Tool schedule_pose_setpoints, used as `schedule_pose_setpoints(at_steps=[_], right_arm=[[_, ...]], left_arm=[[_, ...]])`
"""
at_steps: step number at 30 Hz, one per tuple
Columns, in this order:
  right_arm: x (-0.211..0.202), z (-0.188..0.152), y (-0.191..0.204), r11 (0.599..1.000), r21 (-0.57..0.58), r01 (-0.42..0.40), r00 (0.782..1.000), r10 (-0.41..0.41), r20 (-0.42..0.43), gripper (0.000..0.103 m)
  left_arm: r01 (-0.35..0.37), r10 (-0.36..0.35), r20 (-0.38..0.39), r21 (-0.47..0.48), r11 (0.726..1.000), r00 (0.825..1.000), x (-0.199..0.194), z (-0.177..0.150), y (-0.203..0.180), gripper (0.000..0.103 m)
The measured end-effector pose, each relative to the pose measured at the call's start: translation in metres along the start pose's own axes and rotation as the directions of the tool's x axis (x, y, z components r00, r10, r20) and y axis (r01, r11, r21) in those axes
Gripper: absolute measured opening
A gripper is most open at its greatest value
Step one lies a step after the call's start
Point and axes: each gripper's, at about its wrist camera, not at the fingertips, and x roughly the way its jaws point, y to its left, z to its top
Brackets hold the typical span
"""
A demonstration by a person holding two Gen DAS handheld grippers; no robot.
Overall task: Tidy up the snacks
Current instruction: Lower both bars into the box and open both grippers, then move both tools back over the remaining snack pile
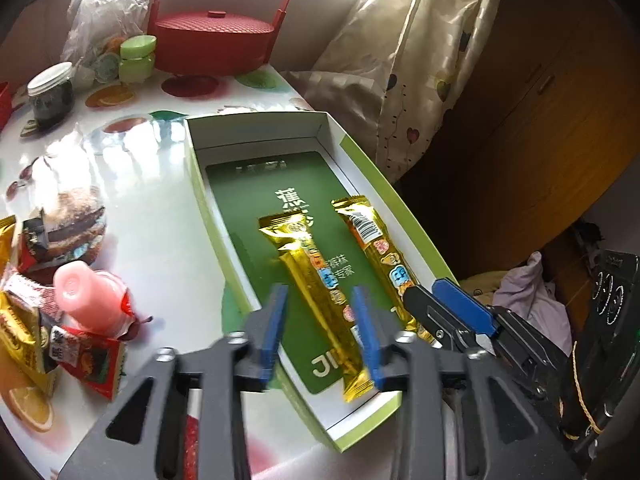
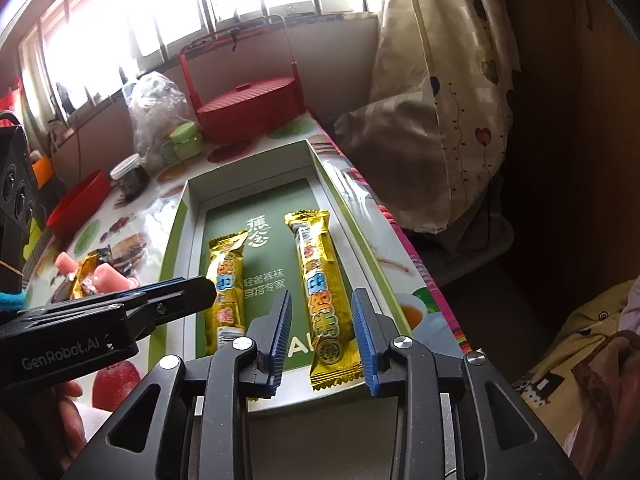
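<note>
Bright sun pours through the window [image 2: 132, 28] and washes it white, the shiny bench [image 1: 132, 184] has glare, the corners go dark and round, and edges bend

Left gripper [image 1: 320, 334] and right gripper [image 2: 322, 338] side by side, angled downward, fingers parted, gripping nothing.

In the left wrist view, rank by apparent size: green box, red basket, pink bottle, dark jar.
1. green box
2. red basket, farther away
3. pink bottle
4. dark jar, farther away, so real size against the bottle is unsure
</note>
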Motion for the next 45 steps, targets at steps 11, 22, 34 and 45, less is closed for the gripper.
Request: schedule_pose_setpoints(at_steps=[11, 22, 34, 45], right_arm=[[-0.022, -0.001, 0.014, 1.000, -0.009, -0.002, 0.999, 0.002, 0.035, 0.036], [-0.036, -0.007, 0.038, 1.000, -0.031, 0.000, 0.998, 0.001, 0.056, 0.039], [-0.047, -0.015, 0.064, 0.998, -0.047, -0.048, 0.996, 0.052, 0.077, 0.044], [-0.047, -0.020, 0.092, 0.991, -0.093, -0.098, 0.992, 0.105, 0.073, 0.053]], left_arm=[[-0.044, 0.042, 0.051, 0.028, 0.999, 0.998, -0.030, -0.008, -0.004, 0.040], [-0.055, 0.054, 0.087, 0.018, 0.998, 0.995, -0.055, -0.018, 0.005, 0.040], [-0.133, 0.128, 0.159, 0.018, 0.991, 0.979, -0.085, -0.035, 0.028, 0.040], [-0.178, 0.177, 0.208, -0.013, 0.984, 0.962, -0.112, -0.048, 0.055, 0.045]])
